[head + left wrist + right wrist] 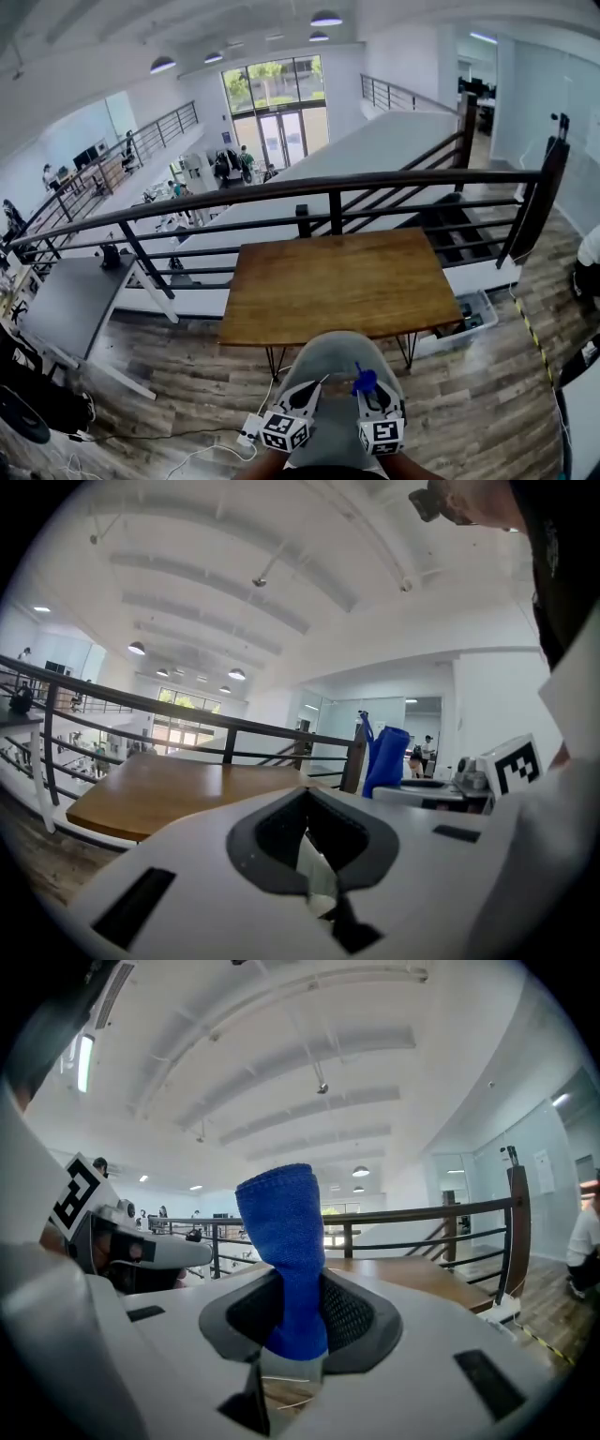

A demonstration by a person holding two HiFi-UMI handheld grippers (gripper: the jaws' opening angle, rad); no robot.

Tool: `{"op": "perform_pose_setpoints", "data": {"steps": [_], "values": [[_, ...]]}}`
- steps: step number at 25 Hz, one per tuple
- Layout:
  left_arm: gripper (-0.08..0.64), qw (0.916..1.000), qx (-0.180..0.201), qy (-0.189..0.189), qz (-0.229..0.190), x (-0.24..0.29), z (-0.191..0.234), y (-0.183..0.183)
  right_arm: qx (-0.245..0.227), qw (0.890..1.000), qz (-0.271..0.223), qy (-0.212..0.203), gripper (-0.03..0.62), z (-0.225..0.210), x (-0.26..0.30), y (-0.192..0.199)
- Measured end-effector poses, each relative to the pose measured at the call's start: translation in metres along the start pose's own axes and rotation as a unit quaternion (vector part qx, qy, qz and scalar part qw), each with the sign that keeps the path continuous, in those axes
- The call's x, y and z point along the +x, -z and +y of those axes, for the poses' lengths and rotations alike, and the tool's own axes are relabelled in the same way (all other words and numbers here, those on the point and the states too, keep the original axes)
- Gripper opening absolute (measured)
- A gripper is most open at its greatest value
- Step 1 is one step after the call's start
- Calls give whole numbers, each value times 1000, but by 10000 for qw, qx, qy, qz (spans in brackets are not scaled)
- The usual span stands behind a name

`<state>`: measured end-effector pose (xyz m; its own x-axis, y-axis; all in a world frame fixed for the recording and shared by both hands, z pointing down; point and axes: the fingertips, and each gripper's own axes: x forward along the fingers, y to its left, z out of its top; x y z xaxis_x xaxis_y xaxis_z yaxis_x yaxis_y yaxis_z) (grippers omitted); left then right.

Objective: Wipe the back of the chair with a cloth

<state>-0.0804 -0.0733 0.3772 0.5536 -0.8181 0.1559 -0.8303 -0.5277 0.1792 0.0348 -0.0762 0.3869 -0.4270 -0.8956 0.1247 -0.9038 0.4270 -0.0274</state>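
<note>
Blue cloth (281, 1232), just one, clamped in right gripper (295, 1321) jaws; left gripper (314, 860) jaws together, empty

Wooden table (342, 286) by dark railing (281, 190); plank floor (187, 375)

The left gripper (314, 850) holds its jaws almost together, empty. A table (178, 785) lies beyond the fingers (275, 832), and a blue cloth (386, 758) is to their right.

The cloth (281, 1232) is blue, the chair (342, 361) grey, the table (337, 286) wood-grain brown, the railing (336, 211) black.
</note>
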Motion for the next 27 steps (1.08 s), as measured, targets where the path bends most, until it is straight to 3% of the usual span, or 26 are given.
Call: {"op": "perform_pose_setpoints", "data": {"steps": [12, 27], "values": [[6, 9979, 435, 432, -225, -10, 8, -35, -31, 9993, -253, 271, 109, 24, 1, -16], [6, 9971, 429, 555, -293, -12, 10, -39, -61, 9985, -501, 200, 110, 31, 4, -38]]}}
